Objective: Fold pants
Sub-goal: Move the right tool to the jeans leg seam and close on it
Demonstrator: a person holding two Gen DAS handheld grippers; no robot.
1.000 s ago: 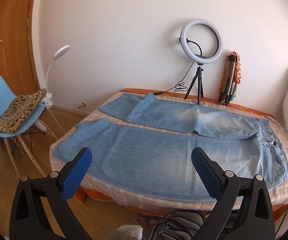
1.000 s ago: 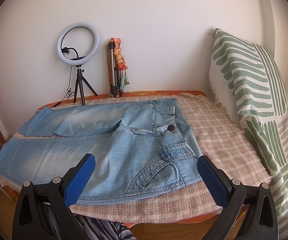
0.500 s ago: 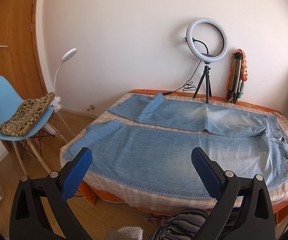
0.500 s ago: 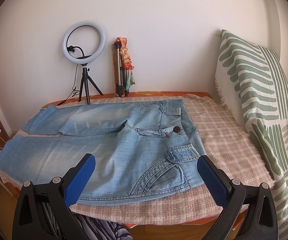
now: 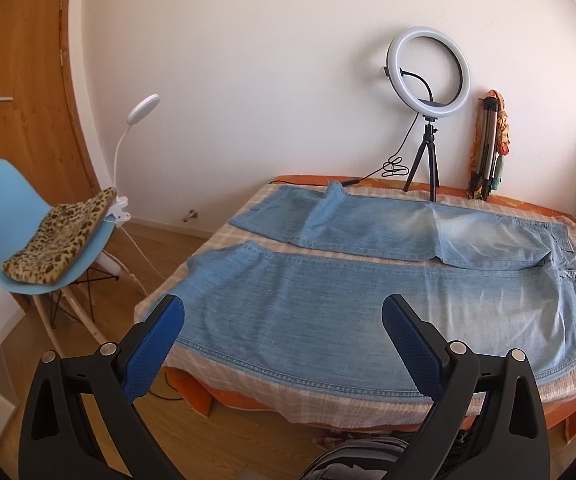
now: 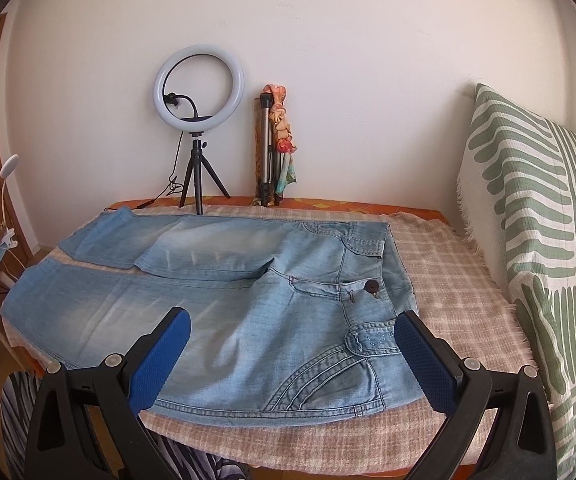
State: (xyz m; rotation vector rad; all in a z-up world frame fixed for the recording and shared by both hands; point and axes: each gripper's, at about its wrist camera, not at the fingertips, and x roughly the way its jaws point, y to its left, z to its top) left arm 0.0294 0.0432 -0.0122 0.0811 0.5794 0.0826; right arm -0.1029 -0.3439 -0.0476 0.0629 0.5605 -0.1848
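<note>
We're at the start: jeans [image 5: 368,312] lie flat on the bed [image 5: 328,400], legs apart, waist twd the right edge. L gripper [image 5: 284,320] & R gripper [image 6: 292,332] hover spread, empty (nothing pinched yet). Next we'd grab the near leg's hem & waist, fold onto the far leg.
</note>
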